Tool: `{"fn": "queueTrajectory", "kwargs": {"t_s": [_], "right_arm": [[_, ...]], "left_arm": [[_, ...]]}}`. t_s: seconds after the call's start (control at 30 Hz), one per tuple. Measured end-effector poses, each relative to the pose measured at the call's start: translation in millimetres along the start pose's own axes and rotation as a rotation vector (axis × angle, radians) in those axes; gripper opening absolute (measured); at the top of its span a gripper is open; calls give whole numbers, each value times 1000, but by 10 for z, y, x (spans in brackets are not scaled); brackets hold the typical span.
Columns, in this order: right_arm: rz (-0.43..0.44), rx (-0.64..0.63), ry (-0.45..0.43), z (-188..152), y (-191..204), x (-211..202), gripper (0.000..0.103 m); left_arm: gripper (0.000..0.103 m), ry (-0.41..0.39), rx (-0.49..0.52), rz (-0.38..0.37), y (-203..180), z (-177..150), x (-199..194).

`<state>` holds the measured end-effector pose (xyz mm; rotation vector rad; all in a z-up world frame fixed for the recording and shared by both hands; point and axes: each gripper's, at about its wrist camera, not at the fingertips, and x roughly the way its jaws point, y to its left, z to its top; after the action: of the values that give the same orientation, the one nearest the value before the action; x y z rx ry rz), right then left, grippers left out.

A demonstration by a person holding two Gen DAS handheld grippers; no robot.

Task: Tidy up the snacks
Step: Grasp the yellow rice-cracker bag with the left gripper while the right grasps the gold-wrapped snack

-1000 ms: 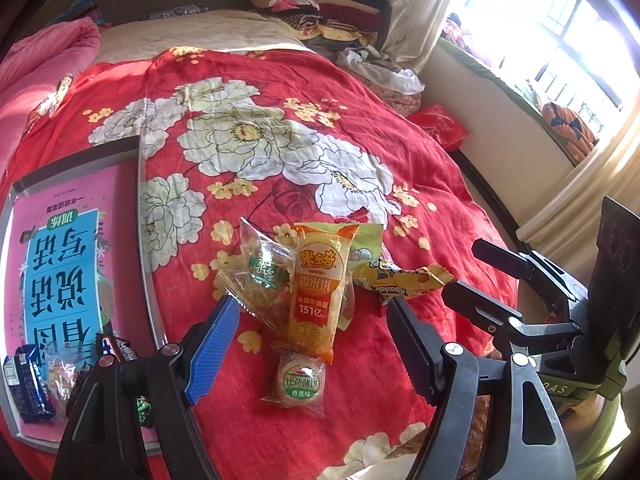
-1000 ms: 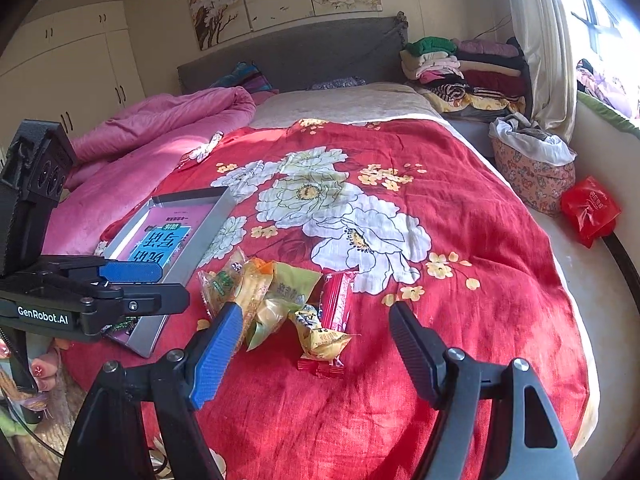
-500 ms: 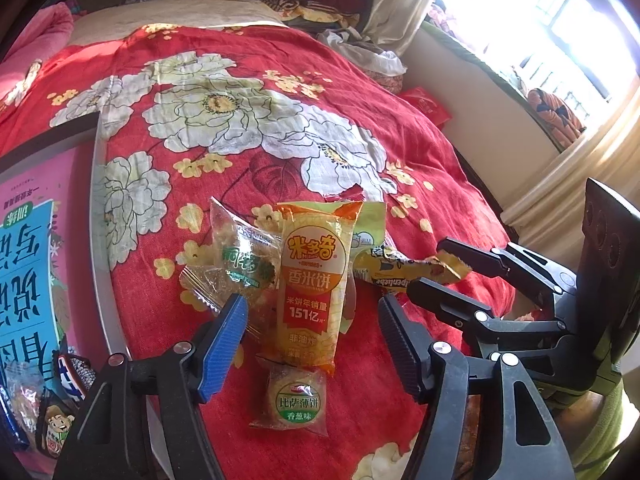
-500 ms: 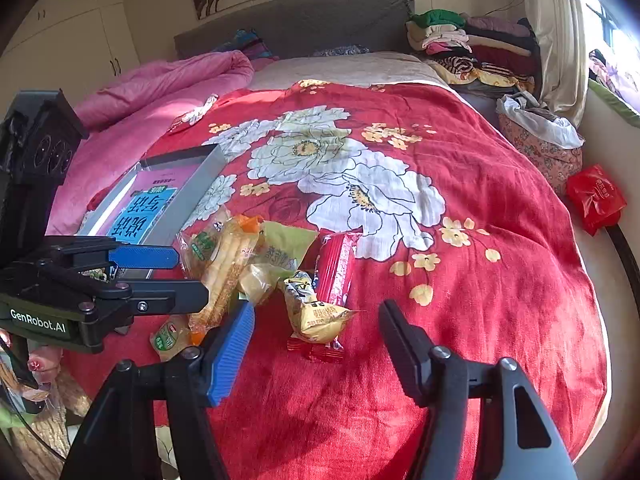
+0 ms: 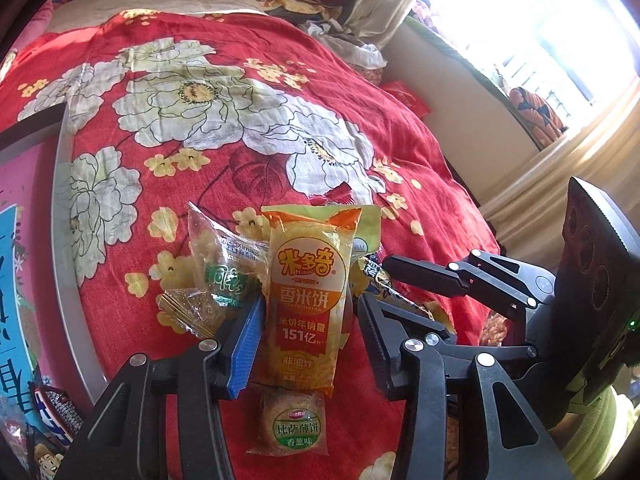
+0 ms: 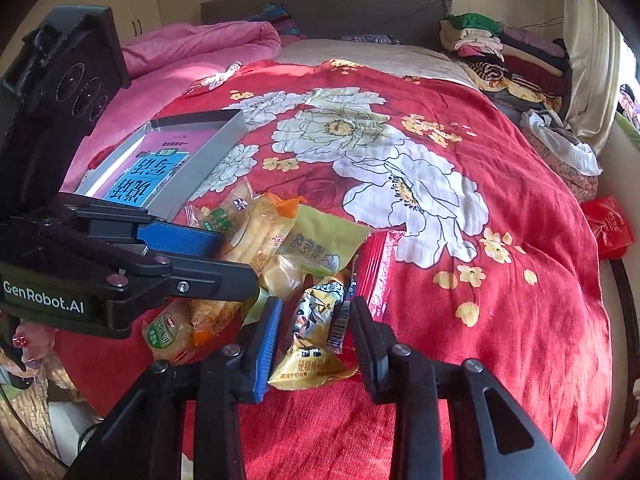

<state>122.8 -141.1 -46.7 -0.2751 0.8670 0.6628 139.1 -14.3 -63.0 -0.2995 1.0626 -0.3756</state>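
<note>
The snacks (image 6: 280, 264) lie mostly unsorted in a heap on the bed (image 6: 460, 300); a few already sit in the tray (image 5: 60, 280) beside it. Left tongs (image 5: 306, 336) have just been closing around the rice-cracker pack (image 5: 308, 300), right tongs (image 6: 314, 340) around the yellow bar (image 6: 316, 332); neither grip looks firm yet.

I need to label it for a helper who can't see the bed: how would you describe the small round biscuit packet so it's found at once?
On the red floral bedspread, find the snack pile near the foot edge. The tall orange rice cracker pack lies between the left gripper fingers; the small round biscuit packet lies just below its near end. It alone is clear with a green round label.
</note>
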Motion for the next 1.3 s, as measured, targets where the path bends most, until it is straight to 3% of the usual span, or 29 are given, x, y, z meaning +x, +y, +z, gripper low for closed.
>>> {"fn": "queueTrajectory", "kwargs": {"t_s": [0.33,0.4,0.43,0.53,0.8,1.03,1.3], "right_arm": [[-75,-73,54,68,146,224,33],[-76,-76,58,64,155,236,31],[-77,-69,65,58,144,240,24],[-49,-14,86,17,86,222,21],[23,66,113,-87,167,127,19],[-29,126,161,-93,129,299,19],[41,232,120,-64,-14,315,15]], "left_arm": [[48,10,-59,-93,138,60,65],[40,12,-70,-106,164,68,93],[37,16,-79,-110,184,63,105],[37,16,-84,-126,200,62,108],[36,-24,-93,-133,259,59,-105],[36,-69,-94,-142,285,61,-363],[36,-119,-93,-137,309,45,-646]]}}
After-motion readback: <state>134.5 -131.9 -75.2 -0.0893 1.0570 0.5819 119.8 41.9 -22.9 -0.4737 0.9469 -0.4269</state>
